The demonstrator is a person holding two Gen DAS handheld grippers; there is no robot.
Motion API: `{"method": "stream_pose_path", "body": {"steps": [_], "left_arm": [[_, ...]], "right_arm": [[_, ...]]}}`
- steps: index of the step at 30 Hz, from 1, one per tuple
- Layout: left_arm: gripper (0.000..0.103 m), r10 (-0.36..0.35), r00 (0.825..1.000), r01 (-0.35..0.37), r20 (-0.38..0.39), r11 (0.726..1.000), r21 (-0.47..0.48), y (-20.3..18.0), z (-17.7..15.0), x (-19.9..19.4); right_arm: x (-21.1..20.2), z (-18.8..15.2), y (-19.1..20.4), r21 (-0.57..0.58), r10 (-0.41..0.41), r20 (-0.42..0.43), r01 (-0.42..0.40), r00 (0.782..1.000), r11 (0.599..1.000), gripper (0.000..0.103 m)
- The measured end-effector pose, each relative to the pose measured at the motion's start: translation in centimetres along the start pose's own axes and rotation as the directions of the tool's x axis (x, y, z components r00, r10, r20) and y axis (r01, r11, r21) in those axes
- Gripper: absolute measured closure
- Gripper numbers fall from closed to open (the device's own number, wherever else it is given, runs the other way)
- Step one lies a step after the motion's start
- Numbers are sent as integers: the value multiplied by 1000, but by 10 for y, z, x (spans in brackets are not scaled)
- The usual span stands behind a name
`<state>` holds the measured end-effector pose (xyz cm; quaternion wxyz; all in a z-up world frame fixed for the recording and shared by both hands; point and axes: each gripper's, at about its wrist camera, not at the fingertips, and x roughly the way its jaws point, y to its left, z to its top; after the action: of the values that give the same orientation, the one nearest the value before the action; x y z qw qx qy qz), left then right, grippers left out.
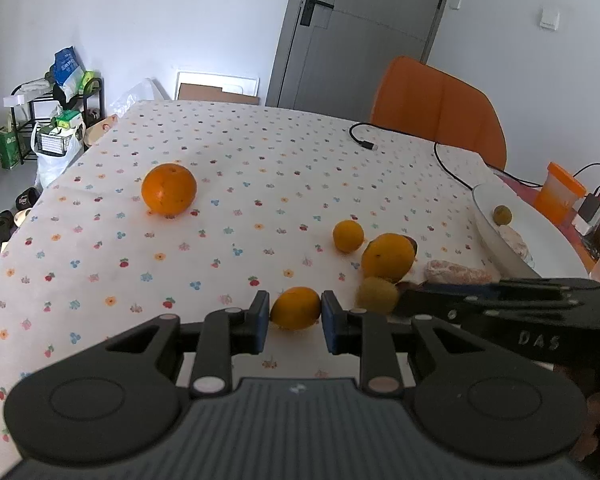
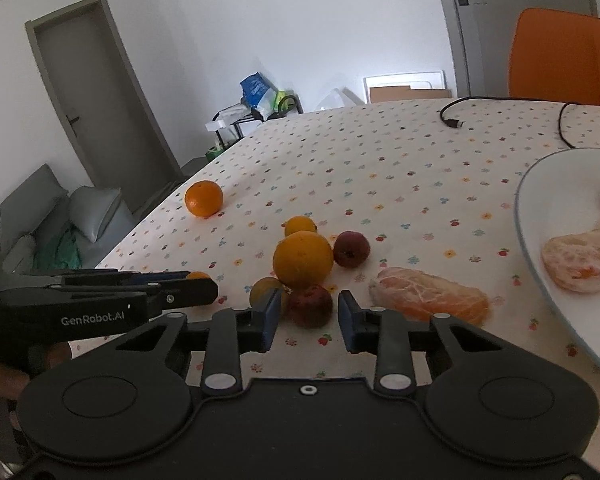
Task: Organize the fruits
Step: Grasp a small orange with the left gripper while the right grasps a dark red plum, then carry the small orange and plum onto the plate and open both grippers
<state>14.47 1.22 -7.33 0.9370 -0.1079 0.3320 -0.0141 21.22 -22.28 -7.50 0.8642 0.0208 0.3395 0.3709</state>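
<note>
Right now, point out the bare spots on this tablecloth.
Free: the floral tablecloth between the lone big orange and the black cable, and its left half. Crowded: the fruit cluster around the large orange, beside the white plate.

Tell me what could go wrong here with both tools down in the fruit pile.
1. The left tool pinches a small orange by its round sides; it could squirt out and roll.
2. The right tool brackets a dark red fruit that touches the big orange and a yellow-green fruit; closing may scatter them.
3. The peeled citrus piece beside it could get crushed.
</note>
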Motion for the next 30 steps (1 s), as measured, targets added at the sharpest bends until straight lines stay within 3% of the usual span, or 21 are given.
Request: {"method": "stream_pose_path", "body": {"steps": [3,14,30], "left_arm": [[77,-2,1000,2,13,1000,1,0,3,-3],[77,-42,998,42,41,999,17,-8,15,-8],[77,-153,987,148,43,983,109,-55,33,-1]], "right_arm": [[2,0,4,-23,10,-8,-10,1000,1000,82],[-20,11,6,-30,-14,47,15,999,999,83],[-57,15,-14,29,-101,123,98,987,995,83]]}}
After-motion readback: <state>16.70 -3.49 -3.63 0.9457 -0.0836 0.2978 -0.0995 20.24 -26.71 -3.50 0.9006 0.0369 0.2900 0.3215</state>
